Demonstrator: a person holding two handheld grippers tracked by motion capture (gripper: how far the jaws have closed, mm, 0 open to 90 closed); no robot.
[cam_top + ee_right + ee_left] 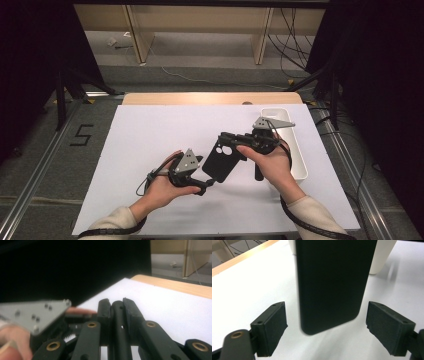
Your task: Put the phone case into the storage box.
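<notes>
Two claws – right claw [226, 140] apparently clamping black phone case [220, 160], left claw [209, 183] open.

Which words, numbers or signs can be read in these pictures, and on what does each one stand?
"5": black tape figure on the grey floor, left of the table.
The black phone case and the white tray show no readable text.
</notes>
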